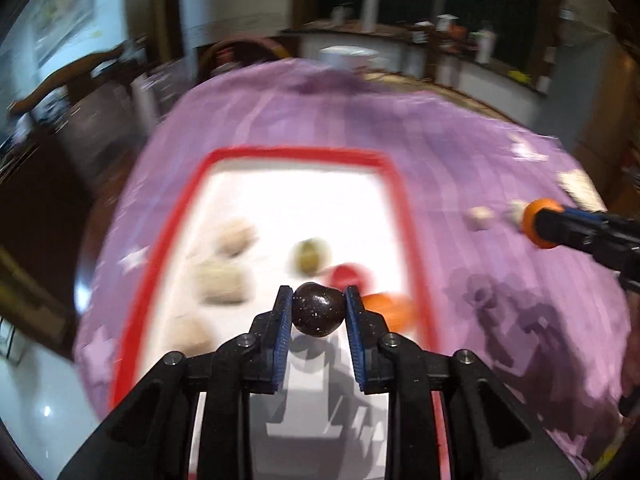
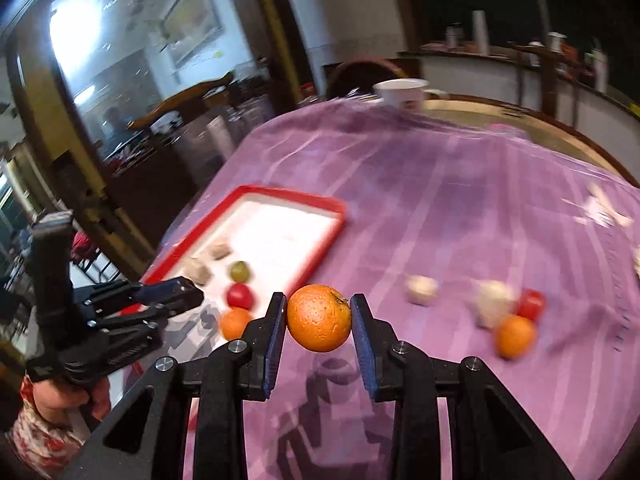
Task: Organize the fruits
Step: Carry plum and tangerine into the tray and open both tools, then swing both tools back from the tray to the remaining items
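Left gripper (image 1: 319, 300) clamped on dark speckled round fruit (image 1: 319, 309) over red-rimmed white tray (image 1: 298, 153); right gripper (image 2: 319, 304) w/ round orange (image 2: 319, 317) in grip.

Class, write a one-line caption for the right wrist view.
Right tongs grip an orange above the purple cloth.

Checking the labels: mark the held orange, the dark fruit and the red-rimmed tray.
held orange (image 2: 319, 317), right wrist view, middle of its peel.
dark fruit (image 1: 319, 309), left wrist view, centre of its speckled skin.
red-rimmed tray (image 1: 296, 153), left wrist view, far red rim.
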Action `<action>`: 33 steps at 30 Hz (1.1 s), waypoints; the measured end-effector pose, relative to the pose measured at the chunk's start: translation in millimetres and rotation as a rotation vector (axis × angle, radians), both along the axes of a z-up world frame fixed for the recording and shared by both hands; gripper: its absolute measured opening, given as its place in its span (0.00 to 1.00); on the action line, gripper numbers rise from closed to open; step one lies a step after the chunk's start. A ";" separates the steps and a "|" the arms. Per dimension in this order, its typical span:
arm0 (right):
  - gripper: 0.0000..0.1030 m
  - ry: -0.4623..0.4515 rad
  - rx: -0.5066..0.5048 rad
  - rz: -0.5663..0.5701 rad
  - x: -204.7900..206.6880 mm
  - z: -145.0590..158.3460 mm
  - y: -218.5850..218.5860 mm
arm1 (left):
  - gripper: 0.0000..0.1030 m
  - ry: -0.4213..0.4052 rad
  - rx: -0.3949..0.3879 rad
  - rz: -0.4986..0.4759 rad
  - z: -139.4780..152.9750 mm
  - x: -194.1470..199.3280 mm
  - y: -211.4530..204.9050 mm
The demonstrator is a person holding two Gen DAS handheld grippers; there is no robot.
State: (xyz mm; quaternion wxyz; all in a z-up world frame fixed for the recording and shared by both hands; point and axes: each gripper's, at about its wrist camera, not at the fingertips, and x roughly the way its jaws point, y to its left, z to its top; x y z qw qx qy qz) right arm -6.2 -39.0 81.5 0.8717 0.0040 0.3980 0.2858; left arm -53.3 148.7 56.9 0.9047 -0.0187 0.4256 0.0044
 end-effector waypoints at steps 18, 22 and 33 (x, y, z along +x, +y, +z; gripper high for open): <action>0.36 0.191 -0.005 -0.001 86.2 -62.5 111.0 | 0.52 0.011 -0.135 0.095 -21.1 5.1 49.7; 0.39 0.171 0.020 -0.012 86.6 -57.3 105.3 | 0.57 -0.010 -0.151 0.114 -13.3 -5.6 51.6; 0.39 0.127 0.114 -0.059 50.4 -23.9 38.3 | 0.65 -0.084 -0.163 0.154 11.4 -40.8 37.0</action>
